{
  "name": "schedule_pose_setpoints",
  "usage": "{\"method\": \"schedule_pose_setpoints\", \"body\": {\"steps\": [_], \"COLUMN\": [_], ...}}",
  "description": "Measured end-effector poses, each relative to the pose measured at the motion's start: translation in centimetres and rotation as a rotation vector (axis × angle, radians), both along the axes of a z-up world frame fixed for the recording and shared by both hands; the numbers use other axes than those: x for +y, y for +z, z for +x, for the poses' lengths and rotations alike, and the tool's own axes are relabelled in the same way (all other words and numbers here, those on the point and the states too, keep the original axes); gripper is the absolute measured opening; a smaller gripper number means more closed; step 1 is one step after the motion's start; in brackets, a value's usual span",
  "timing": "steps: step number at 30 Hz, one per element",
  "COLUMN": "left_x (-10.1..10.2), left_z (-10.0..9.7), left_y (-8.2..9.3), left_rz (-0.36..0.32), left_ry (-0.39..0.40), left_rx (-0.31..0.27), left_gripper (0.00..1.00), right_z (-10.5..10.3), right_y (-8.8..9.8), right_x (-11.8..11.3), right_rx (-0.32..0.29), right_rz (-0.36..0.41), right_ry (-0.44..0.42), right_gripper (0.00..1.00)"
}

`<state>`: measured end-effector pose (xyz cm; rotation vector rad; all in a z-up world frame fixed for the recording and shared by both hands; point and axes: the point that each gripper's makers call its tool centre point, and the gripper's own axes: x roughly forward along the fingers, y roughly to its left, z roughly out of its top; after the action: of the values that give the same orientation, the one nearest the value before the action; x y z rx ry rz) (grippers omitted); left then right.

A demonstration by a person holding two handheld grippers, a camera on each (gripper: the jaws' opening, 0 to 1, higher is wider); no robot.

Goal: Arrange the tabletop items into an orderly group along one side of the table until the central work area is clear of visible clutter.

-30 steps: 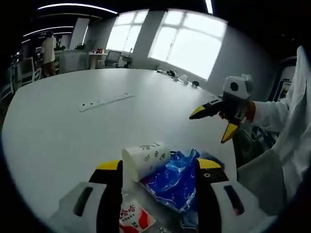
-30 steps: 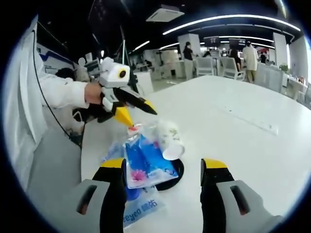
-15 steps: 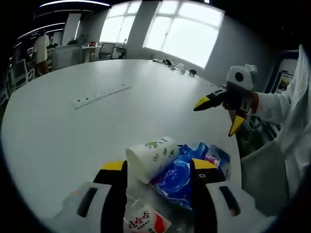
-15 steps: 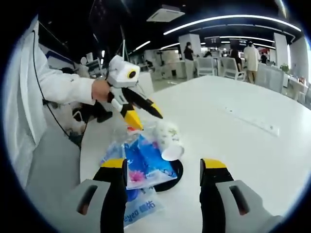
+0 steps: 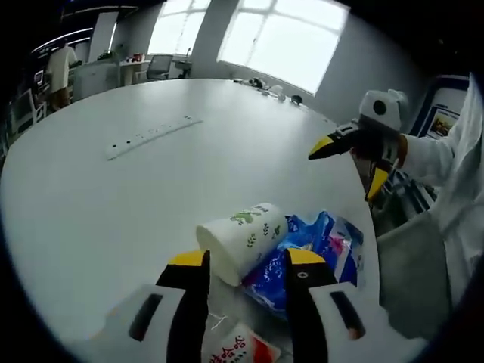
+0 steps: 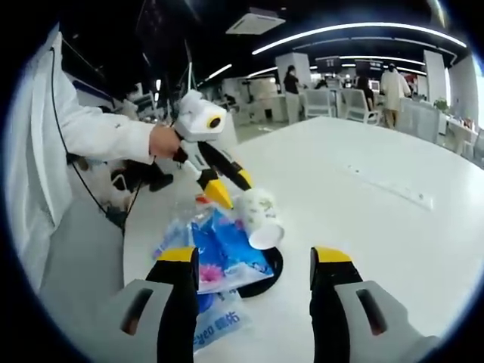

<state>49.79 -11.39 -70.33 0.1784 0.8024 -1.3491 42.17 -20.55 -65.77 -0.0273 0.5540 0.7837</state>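
Observation:
A white paper cup (image 5: 242, 238) with a green leaf print lies on its side, leaning on a blue plastic packet (image 5: 321, 249). My left gripper (image 5: 246, 258) is open, with its yellow tips just short of the cup and the packet. A red and white packet (image 5: 243, 349) lies under its jaws. My right gripper (image 6: 252, 255) is open and hangs above the table, apart from the pile. From the right gripper view, the left gripper (image 6: 231, 189) reaches in with its tips at the closed end of the cup (image 6: 259, 215). The blue packet (image 6: 223, 249) rests on a black disc (image 6: 266, 266).
Another blue and white packet (image 6: 219, 321) lies near the table edge (image 6: 132, 227). A long white power strip (image 5: 151, 134) lies on the white table (image 5: 91, 197) farther out. The right gripper (image 5: 349, 164) hangs open over the edge. People and chairs stand in the background.
The left gripper has moved toward the cup, and its tips now sit at the cup's closed end. Its jaws stand a little closer together. The right gripper has hardly moved.

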Motion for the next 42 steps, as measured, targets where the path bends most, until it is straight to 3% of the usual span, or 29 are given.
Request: {"method": "schedule_pose_setpoints", "body": {"steps": [21,25,42], "left_x": [-0.6,-0.6,-1.0], "left_z": [0.1,0.0,-0.7], "left_y": [-0.6,-0.2,1.2], "left_rz": [-0.029,-0.05,-0.063], "left_ry": [0.003,-0.008,-0.049], "left_rx": [0.04,0.027,-0.023], "left_gripper": [0.14,0.0,0.0], "right_z": [-0.6,-0.7,-0.9], "right_y": [-0.6,-0.7,-0.4], "right_x": [-0.4,-0.4,0.0], "right_rx": [0.015,0.018,0.013], "right_rz": [0.005,0.006,0.014], "right_ry": [-0.023,-0.023,-0.013], "right_gripper": [0.56,0.56,0.55]}}
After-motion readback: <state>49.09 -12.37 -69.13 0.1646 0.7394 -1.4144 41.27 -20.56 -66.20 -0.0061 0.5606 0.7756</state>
